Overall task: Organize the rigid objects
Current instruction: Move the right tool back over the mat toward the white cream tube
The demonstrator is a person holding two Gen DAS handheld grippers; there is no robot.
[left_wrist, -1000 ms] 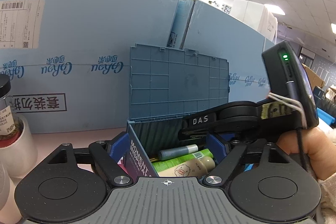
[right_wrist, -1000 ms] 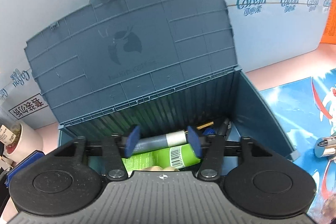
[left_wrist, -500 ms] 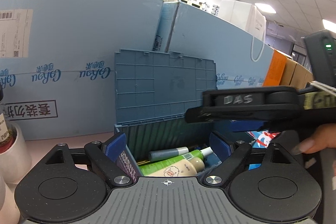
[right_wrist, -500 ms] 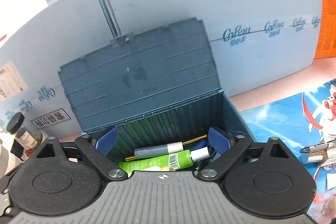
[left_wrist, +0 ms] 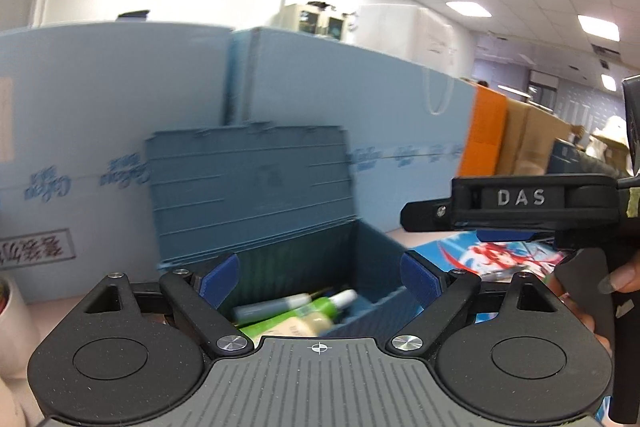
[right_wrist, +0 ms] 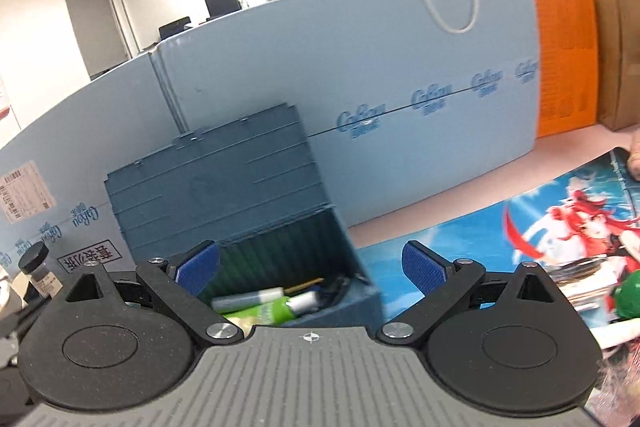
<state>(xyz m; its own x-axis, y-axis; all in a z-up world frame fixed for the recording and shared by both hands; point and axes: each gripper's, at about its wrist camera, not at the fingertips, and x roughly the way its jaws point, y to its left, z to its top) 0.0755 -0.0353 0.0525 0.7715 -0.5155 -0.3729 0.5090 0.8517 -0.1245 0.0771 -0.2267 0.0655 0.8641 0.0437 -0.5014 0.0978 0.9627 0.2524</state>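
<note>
A blue-grey storage box (left_wrist: 376, 267) stands on the desk with its lid (left_wrist: 248, 195) propped upright. Inside lie a green tube (left_wrist: 316, 309), a grey-blue tube (left_wrist: 268, 307) and a cream bottle (left_wrist: 300, 327). My left gripper (left_wrist: 320, 277) is open in front of the box, with nothing between its pads. My right gripper (right_wrist: 311, 269) hangs to the right of the box (right_wrist: 348, 303); its jaws are opening and nothing is between them. The right wrist view shows the green tube (right_wrist: 276, 311) and the grey tube (right_wrist: 248, 301) in the box.
Pale blue cartons (right_wrist: 360, 67) wall off the back, with an orange box (right_wrist: 564, 59) to their right. A printed cartoon mat (right_wrist: 520, 227) covers the desk on the right, with a green object (right_wrist: 628, 297) on it. A black-lidded jar (right_wrist: 38, 267) stands far left.
The right gripper has opened wide, drawn back out of the box and swung right, leaving the tubes inside. The left gripper has drawn back a little and turned right.
</note>
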